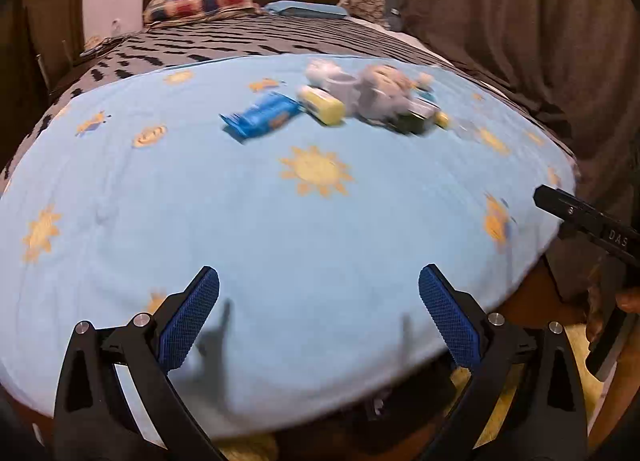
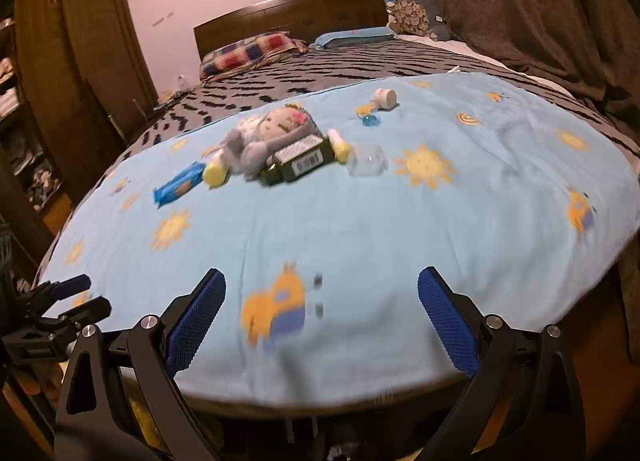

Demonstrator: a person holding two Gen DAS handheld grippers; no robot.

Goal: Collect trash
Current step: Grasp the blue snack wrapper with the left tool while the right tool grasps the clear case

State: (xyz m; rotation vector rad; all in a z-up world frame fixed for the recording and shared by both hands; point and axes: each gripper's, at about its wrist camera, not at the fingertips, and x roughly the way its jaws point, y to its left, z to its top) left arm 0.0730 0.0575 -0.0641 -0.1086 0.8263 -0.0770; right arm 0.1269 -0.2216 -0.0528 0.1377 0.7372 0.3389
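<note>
Nearest our lenses stood the blue-padded fingers (image 1: 192, 317) of our left gripper (image 1: 319, 315), spread wide with nothing between them, only the light blue blanket (image 1: 240, 221) below. Our right gripper (image 2: 322, 319) showed the same: its fingers (image 2: 198, 317) were wide apart and empty, hanging over the blanket's near edge, above a yellow cartoon figure printed on it.

We took the plush doll (image 2: 268, 137) as our landmark; it lay on the blanket toward the far half of the bed (image 2: 360, 57). In the right wrist view, the trash clustered around it. A dark green box (image 2: 302, 161) with a white label lay touching the doll's near side. A yellow piece (image 2: 216, 173) lay just left of the doll, and a blue wrapper (image 2: 178, 185) lay further left of that. A clear plastic cup (image 2: 368, 161) lay on its side just right of the box. Beyond the doll and to its right we saw a small white cup (image 2: 386, 97) tipped over, with a small blue scrap (image 2: 370, 119) near it.

In the left wrist view, blurred, the blue wrapper (image 1: 262, 117) and a yellow block (image 1: 324, 105) lay left of the doll (image 1: 384, 95).

Neither gripper touched any of these.
</note>
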